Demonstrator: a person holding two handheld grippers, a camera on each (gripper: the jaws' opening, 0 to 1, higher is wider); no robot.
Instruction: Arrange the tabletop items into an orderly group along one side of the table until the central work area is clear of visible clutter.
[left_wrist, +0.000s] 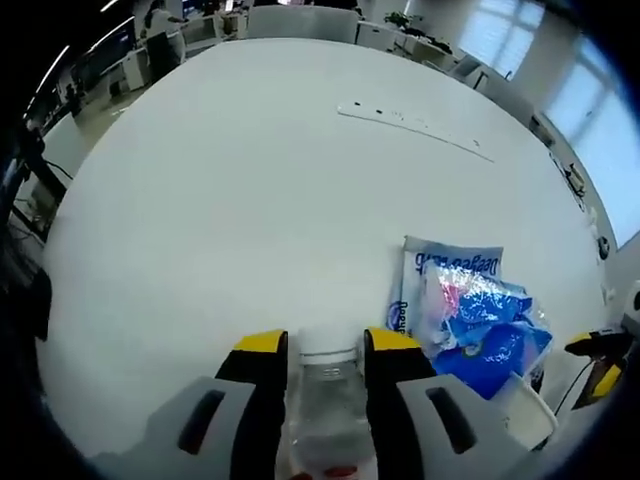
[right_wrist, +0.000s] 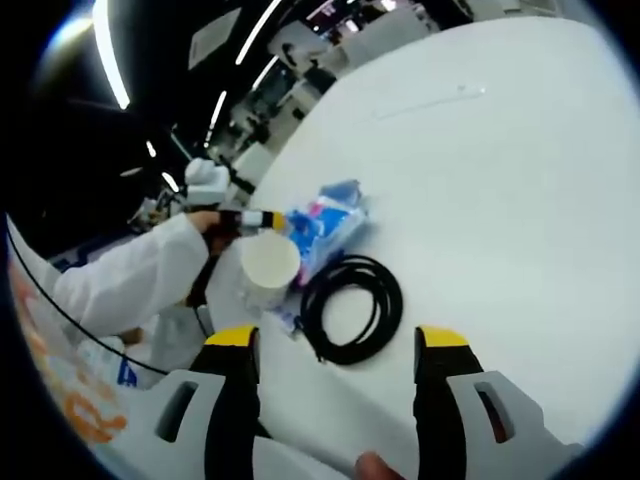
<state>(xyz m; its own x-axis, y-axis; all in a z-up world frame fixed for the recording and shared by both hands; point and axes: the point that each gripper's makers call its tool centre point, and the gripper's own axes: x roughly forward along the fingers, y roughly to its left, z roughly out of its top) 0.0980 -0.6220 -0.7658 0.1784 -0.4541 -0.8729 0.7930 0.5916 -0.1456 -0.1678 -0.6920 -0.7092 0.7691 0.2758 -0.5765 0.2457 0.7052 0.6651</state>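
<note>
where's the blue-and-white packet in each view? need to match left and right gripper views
Left gripper view: the blue-and-white packet lies on the white table, lower right, just right of the left gripper, whose jaws hold a clear bottle.
Right gripper view: the packet sits left of centre, beyond the black cable coil and beside the white cup.
Shared landmark: the long white strip at the table's far side.

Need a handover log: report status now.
Left gripper shut on clear plastic bottle. Right gripper open above coiled black cable. Blue-and-white plastic packets and white paper cup grouped together.
</note>
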